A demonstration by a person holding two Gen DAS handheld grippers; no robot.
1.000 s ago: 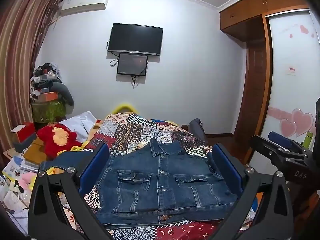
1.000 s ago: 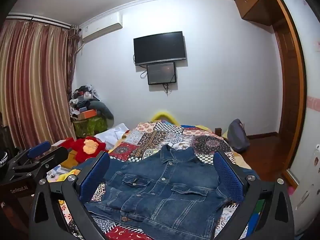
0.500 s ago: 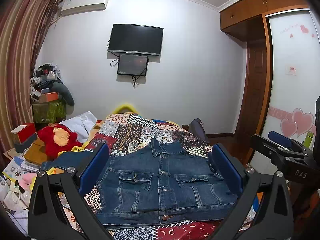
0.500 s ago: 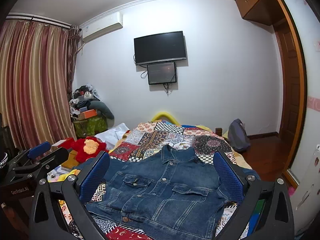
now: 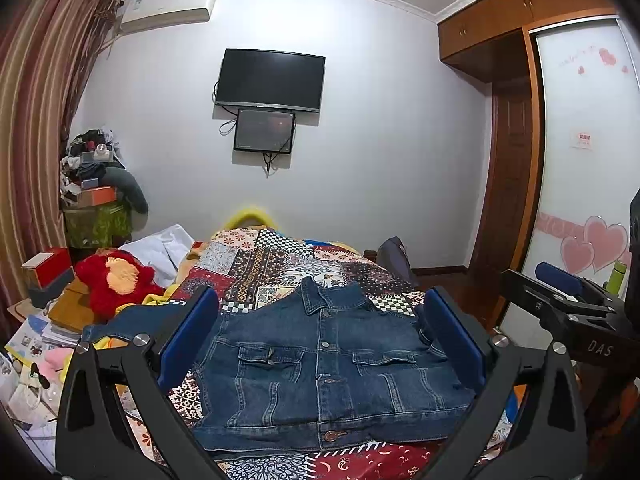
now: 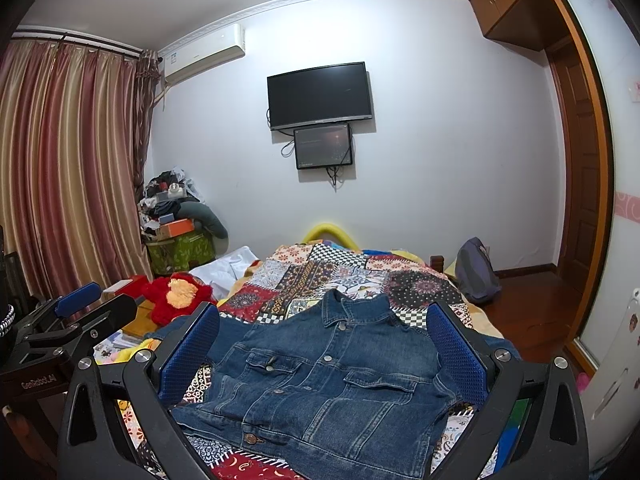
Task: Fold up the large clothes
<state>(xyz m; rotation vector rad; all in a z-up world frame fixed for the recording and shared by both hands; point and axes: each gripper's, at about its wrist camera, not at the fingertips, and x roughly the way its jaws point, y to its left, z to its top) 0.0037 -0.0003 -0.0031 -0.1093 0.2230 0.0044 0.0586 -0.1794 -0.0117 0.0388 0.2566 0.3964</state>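
Observation:
A dark blue denim jacket (image 5: pixel 320 372) lies front-up and buttoned on a patchwork bedspread (image 5: pixel 280 264), collar away from me, its sleeves spread to the sides. It also shows in the right wrist view (image 6: pixel 320 384). My left gripper (image 5: pixel 320 340) is open and empty, held above the jacket's near hem. My right gripper (image 6: pixel 320 348) is open and empty, also above the jacket. The right gripper shows at the right edge of the left wrist view (image 5: pixel 560 304), and the left gripper at the left edge of the right wrist view (image 6: pixel 76 312).
A red plush toy (image 5: pixel 116 276) and white cloth (image 5: pixel 160 246) lie at the bed's left. Books and papers (image 5: pixel 32 344) are piled at the near left. A grey backpack (image 6: pixel 476 272) leans at the bed's far right. A wardrobe (image 5: pixel 580 184) stands on the right.

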